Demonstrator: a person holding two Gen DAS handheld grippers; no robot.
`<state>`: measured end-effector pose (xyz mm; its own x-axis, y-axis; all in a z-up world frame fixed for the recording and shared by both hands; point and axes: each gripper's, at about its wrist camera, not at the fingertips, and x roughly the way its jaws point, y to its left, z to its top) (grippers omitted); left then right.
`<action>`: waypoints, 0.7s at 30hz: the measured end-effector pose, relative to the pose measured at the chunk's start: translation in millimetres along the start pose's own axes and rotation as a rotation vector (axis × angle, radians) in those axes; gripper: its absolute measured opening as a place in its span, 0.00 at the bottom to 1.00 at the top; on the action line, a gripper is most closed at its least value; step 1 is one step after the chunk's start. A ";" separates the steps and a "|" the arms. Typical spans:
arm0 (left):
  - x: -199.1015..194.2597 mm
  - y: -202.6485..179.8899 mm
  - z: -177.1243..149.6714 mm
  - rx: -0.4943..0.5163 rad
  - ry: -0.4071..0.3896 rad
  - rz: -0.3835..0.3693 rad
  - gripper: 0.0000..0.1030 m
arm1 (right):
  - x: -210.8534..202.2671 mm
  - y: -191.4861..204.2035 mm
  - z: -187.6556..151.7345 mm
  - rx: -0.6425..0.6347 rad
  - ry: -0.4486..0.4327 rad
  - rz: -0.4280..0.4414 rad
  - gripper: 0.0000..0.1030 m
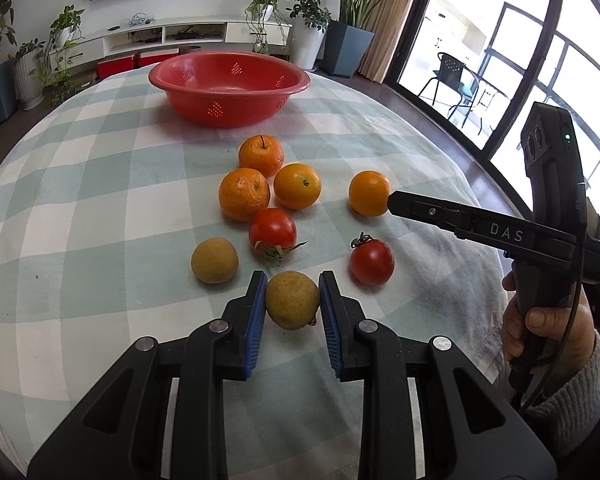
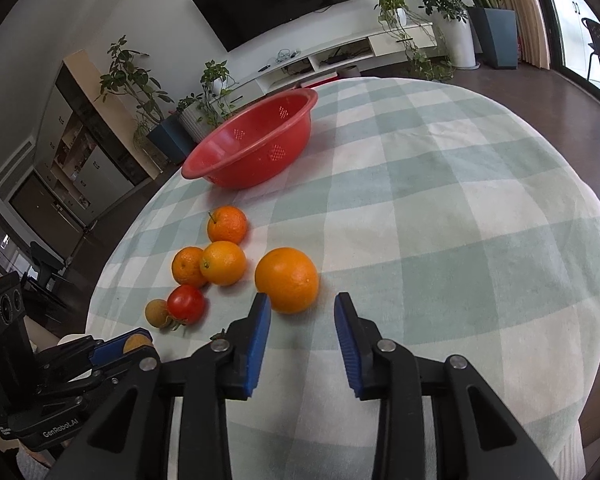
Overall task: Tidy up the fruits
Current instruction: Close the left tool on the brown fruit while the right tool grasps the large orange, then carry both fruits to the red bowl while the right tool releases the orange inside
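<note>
The left tongs [image 1: 293,298] have it: a small round brownish-yellow fruit [image 1: 293,300], dull and faintly speckled, sits squeezed between the two blue ribbed pads [image 1: 256,312], one pressing each flank. It looks pinched at its widest girth, likely so a ball that smooth cannot roll out on the lift. Whether it is clear of the cloth I cannot tell.

Just past those fingertips, a glossy red tomato [image 1: 273,231] lies with its green calyx turned toward the tongs; a second brownish fruit [image 1: 215,260] sits off to the left, another tomato [image 1: 372,261] to the right. Beyond them three pebbly-skinned oranges [image 1: 260,178] crowd together, touching.

Over to the right tongs [image 2: 302,318]: jaws standing apart, nothing between the pads, and the big round orange [image 2: 287,280] lies just ahead of the left fingertip, slightly off the gap's line. My read is that the tongs need to shift left before they close, since that orange looks about as wide as the opening. From the left camera, the tip of this tool sits right at the orange's side.

Far beyond both tongs waits the red plastic colander bowl [image 1: 162,76], shallow, perforated in little triangles, empty, presumably where the fruit goes. All of it rests on a soft pale green and white checked tablecloth [image 1: 80,200].
</note>
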<state>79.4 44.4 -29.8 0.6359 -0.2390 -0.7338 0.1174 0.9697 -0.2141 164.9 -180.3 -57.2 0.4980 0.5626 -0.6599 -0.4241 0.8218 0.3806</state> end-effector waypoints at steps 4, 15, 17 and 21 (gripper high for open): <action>-1.0 0.2 0.3 -0.002 -0.002 -0.001 0.24 | 5.6 5.8 6.8 -0.034 0.000 -0.023 0.46; -2.3 2.4 0.5 -0.015 0.000 0.006 0.24 | 34.0 18.0 19.9 -0.082 0.034 -0.027 0.47; -2.0 3.2 0.4 -0.017 0.001 0.006 0.24 | 37.4 17.9 21.6 -0.083 0.035 -0.025 0.43; -3.4 5.4 0.8 -0.025 -0.002 0.007 0.24 | 39.8 12.2 22.1 -0.053 0.040 0.005 0.40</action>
<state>78.5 50.5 -27.9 0.6382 -0.2318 -0.7341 0.0939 0.9699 -0.2247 196.2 -145.8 -64.5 0.4656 0.5622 -0.6835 -0.4669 0.8121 0.3500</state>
